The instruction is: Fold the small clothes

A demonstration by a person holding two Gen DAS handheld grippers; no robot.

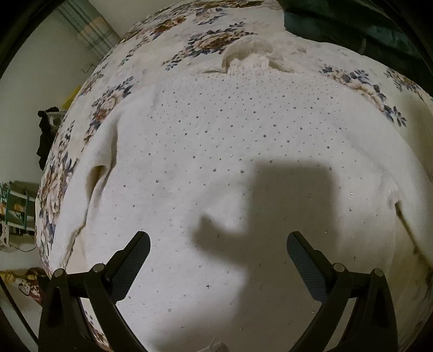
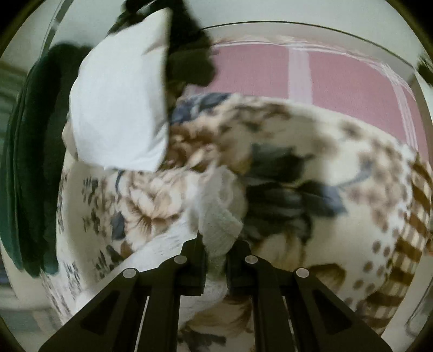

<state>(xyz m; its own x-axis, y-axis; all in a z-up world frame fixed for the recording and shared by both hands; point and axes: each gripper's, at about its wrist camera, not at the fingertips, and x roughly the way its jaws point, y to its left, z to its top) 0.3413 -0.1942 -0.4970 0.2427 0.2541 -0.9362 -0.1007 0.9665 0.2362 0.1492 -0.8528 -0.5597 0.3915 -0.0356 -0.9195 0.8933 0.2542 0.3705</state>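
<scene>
A small white knit sweater (image 1: 216, 151) with tiny sparkly dots lies flat on a floral bedspread (image 1: 113, 89), collar (image 1: 249, 54) at the far end. My left gripper (image 1: 217, 243) is open and empty, just above the sweater's lower part, its shadow falling on the knit. In the right wrist view, my right gripper (image 2: 215, 251) is shut on a ribbed white piece of the sweater (image 2: 220, 216), which bunches up between the fingers above the bedspread (image 2: 311, 168). The right view is blurred by motion.
A white pillow (image 2: 119, 108) and dark green fabric (image 2: 32, 162) lie at the left in the right wrist view; dark green cloth (image 1: 346, 24) also sits beyond the collar. A pink wall panel (image 2: 324, 73) stands behind the bed. The bed's left edge (image 1: 51, 189) drops to floor clutter.
</scene>
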